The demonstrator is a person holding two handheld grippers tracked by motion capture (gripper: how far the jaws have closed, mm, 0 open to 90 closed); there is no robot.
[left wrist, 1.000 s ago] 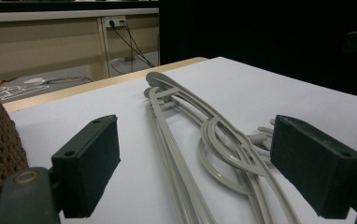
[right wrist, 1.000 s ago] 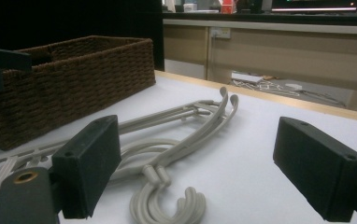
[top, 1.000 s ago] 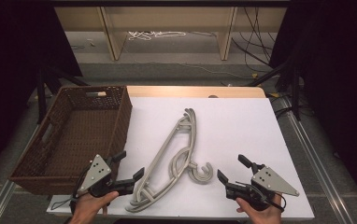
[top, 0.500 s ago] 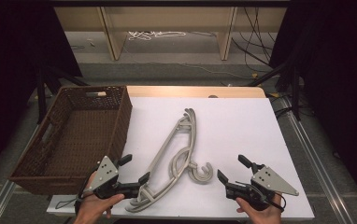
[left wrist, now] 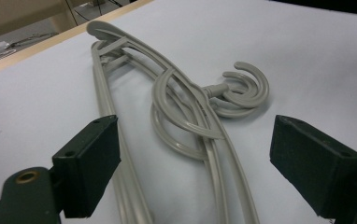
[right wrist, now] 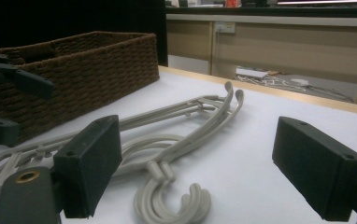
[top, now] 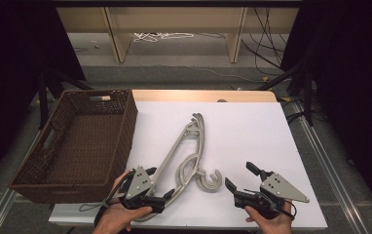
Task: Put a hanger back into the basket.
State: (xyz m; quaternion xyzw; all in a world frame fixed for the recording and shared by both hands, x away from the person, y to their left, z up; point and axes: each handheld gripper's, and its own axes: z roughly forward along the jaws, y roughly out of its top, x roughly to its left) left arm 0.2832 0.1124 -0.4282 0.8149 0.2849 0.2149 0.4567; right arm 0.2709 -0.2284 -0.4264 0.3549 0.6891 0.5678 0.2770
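A small stack of grey plastic clothes hangers lies diagonally on the white table top, hooks toward the front. My left gripper is open at the stack's near end, its jaws standing either side of the hanger arms. In the left gripper view the hangers run up between the jaws of that gripper, which touch nothing. My right gripper is open just right of the hooks, holding nothing. The right gripper view has its own gripper facing the hangers.
A brown wicker basket stands at the table's left side, with nothing visible inside; it also sits at the left of the right gripper view. White table surface stretches right of and behind the hangers. Wooden shelving stands beyond the table.
My left gripper has slid right along the front edge until its open jaws straddle the hangers' near end. The right gripper and the hangers have stayed put.
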